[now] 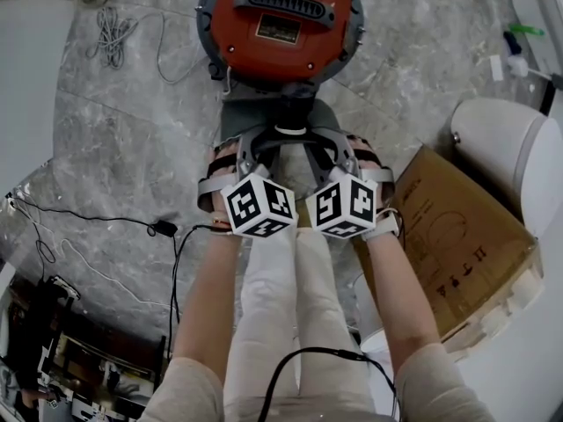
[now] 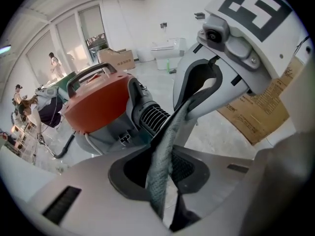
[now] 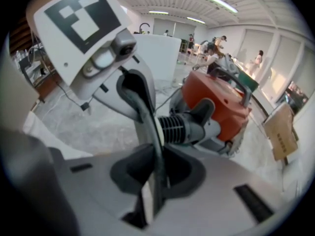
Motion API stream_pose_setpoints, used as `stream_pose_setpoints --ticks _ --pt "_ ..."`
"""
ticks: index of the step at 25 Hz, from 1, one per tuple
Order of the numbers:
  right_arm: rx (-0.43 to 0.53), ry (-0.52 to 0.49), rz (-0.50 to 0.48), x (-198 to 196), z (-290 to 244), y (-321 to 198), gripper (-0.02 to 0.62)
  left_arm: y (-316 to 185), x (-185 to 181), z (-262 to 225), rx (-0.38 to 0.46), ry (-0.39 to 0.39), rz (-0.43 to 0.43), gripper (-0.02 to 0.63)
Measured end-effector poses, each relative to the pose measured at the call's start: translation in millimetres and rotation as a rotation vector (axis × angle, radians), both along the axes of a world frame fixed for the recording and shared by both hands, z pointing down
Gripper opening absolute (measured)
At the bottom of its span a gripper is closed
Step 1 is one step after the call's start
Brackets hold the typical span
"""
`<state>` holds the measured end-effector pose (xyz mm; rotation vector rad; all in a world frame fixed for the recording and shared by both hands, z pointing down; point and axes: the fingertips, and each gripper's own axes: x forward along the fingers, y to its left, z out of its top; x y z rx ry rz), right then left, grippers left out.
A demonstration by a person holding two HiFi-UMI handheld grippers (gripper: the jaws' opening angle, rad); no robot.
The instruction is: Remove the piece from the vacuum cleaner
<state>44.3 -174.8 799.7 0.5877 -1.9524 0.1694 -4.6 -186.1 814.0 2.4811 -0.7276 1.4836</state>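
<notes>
The red vacuum cleaner stands on the floor ahead. A black ribbed hose connector juts from it toward me over a grey piece. Both grippers meet just in front of the connector, the left gripper and the right gripper pointing at each other. In the left gripper view my jaws stand nearly together around a thin textured grey strip that runs up into the right gripper's finger. In the right gripper view the jaws likewise close round the left gripper's finger. The ribbed connector sits just beyond.
A cardboard box leans at my right beside a white rounded fixture. A coiled white cable lies far left and a black cable crosses the floor. Cluttered gear fills the lower left. People stand far off.
</notes>
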Motion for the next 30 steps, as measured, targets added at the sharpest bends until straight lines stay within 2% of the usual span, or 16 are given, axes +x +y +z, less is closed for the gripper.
stream_pose_setpoints --ticks 8,12,16,22,30 --pt "0.007 0.009 -0.02 -2.8 -0.9 8.8 0.051 7.7 -3.6 0.7 -0.015 -0.004 -0.024 0.084" --pt "0.018 0.01 -0.057 -6.0 -0.7 22.2 0.048 18.4 -5.7 0.9 -0.018 -0.013 -0.008 0.081" --pt "0.013 0.001 -0.054 -9.7 0.0 38.7 0.046 33.5 -9.3 1.0 -0.012 -0.025 0.004 0.081" --pt "0.033 -0.029 -0.057 -15.9 -12.9 52.6 0.048 48.4 -16.1 -11.5 0.012 -0.028 -0.038 0.081" --pt "0.073 -0.092 -0.073 -18.1 -62.3 74.9 0.048 72.0 -18.2 -60.4 0.057 0.021 -0.151 0.081"
